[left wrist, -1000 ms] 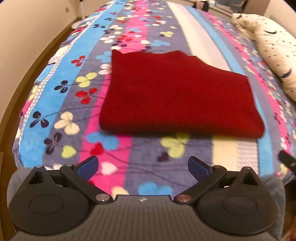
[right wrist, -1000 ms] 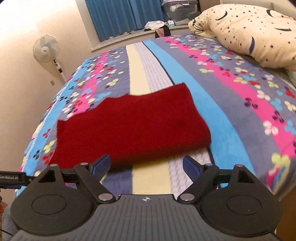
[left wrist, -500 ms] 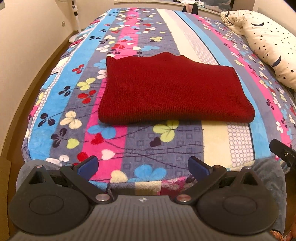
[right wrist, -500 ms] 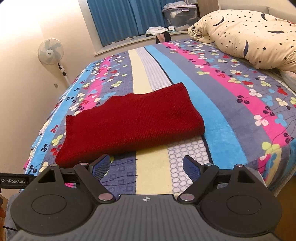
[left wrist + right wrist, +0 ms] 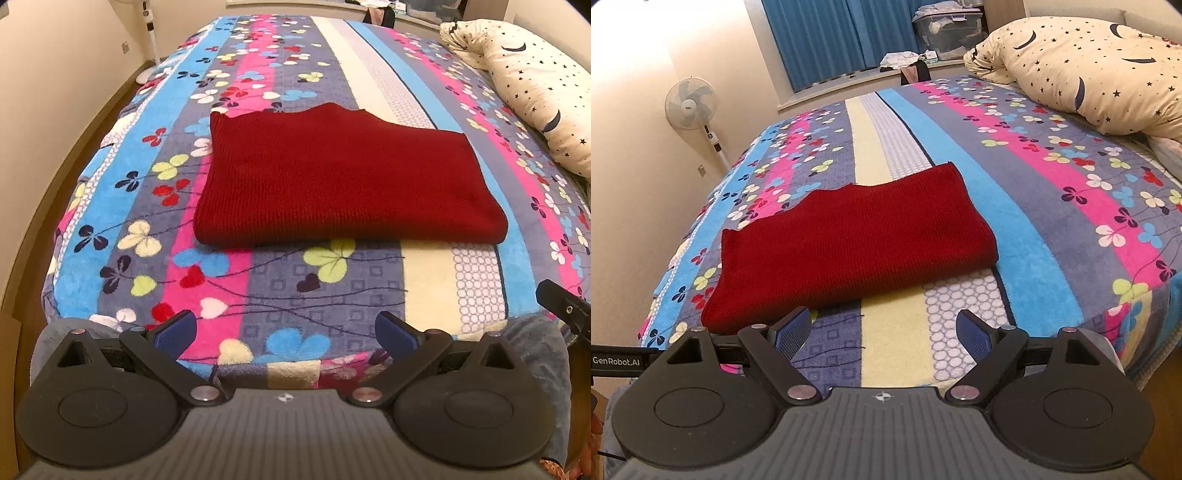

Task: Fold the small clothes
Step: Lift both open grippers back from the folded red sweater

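1. A bedroom, blue curtains (image 5: pixel 827 37) at the far window, a standing fan (image 5: pixel 690 104) by the wall, and a bed under a striped clover-print blanket (image 5: pixel 229 295) with a star-and-moon pillow (image 5: pixel 1082 62) at its right side.
2. The red knit garment (image 5: pixel 343 177) lies folded flat on the blanket, a broad rectangle whose long axis runs left to right across both views.
3. The left gripper (image 5: pixel 284 334) hangs back at the near edge of the bed, jaws spread wide, nothing between them; the garment lies ahead of it, well apart.
4. The right gripper (image 5: pixel 882 334) also has its jaws released and empty, and its left blue pad (image 5: pixel 792 334) sits near the garment's near-left corner.
5. By that view, the right one looks nearer.
6. The fold looks done or close to it; any further fold would probably bring one short end across to the other.
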Available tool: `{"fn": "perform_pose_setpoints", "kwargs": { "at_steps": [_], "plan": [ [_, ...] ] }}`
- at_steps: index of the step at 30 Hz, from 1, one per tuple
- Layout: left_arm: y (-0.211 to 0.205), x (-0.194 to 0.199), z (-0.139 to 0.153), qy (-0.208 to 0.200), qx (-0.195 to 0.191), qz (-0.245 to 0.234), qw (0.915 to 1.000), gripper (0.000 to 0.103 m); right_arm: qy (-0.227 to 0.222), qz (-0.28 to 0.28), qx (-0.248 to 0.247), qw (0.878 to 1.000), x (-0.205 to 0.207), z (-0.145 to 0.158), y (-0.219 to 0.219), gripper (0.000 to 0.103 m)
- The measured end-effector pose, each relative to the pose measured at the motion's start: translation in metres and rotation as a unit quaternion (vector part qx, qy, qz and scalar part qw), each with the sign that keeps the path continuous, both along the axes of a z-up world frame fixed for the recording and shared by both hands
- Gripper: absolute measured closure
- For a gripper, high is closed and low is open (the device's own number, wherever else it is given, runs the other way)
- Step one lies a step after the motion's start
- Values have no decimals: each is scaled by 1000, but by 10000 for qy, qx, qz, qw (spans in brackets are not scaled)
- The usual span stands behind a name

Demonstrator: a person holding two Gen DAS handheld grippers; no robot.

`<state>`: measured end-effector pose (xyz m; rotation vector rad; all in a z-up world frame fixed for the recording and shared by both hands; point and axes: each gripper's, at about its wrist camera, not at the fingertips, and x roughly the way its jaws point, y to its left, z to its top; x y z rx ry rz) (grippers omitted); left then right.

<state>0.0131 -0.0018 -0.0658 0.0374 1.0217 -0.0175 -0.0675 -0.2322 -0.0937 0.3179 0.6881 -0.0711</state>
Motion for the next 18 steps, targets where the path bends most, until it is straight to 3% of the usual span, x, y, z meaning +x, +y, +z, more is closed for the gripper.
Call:
{"fn": "perform_pose_setpoints", "kwargs": {
  "at_steps": [11, 15, 18],
  "plan": [
    [5, 15, -6, 107, 62, 79, 9999, 0, 110, -193, 210, 9995, 18, -12, -11, 16],
    [5, 37, -13, 61, -8, 235, 9997, 0, 126, -403, 804, 9959, 46, -23, -43, 16],
    [3, 60, -23, 115, -98, 308, 9994, 0, 290, -820, 1491, 9850, 78, -44, -78, 16]
  ]
}}
